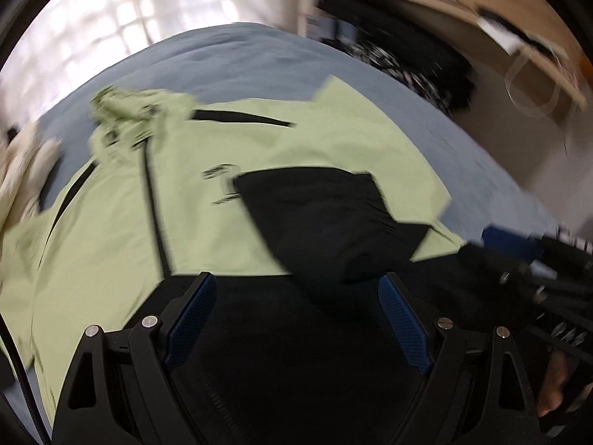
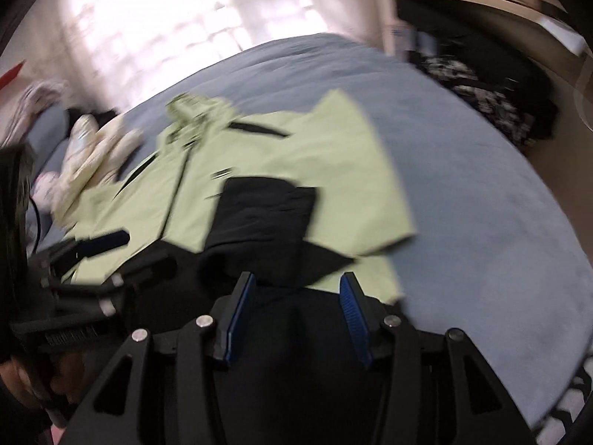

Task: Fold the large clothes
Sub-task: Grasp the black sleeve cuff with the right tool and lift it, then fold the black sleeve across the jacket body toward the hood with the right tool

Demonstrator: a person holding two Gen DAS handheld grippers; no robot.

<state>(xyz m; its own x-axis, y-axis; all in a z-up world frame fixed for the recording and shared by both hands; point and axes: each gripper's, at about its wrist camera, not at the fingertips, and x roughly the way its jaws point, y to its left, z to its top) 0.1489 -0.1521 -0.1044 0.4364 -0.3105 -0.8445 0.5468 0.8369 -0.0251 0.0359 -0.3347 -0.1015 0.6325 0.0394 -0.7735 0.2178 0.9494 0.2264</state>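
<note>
You are working over a pale green jacket (image 1: 281, 170) that is lying spread across the blue-grey bed cover (image 1: 259, 55), its black hem panel nearest you and a black sleeve (image 1: 326, 215) lying folded in over the chest. Your left gripper (image 1: 296, 296) is hanging over that black hem with its blue pads (image 1: 192, 319) standing wide apart and nothing between them. Your right gripper (image 2: 296, 293) is sitting at a middling width, pads not pressing on anything; whether the black cloth under them is touching is too blurred to tell. In the left wrist view the right tool is showing at 4 o'clock, close beside the sleeve's lower end; in the right wrist view the left tool (image 2: 107, 241) is lying at 9 o'clock, over the jacket's near-left part. At 10 o'clock of the jacket, cream and white bedding or clothes (image 2: 96, 152) are crowding the hood (image 1: 129, 111), touching or just beside it. At 2 o'clock a wooden shelf (image 1: 481, 15) with papers is standing beyond the bed, with a dark patterned heap (image 2: 493, 92) beneath it, well apart from the jacket. Bare cover is lying open from 12 to 4 o'clock in the right wrist view, running to the bed's edge (image 2: 578, 289).
</note>
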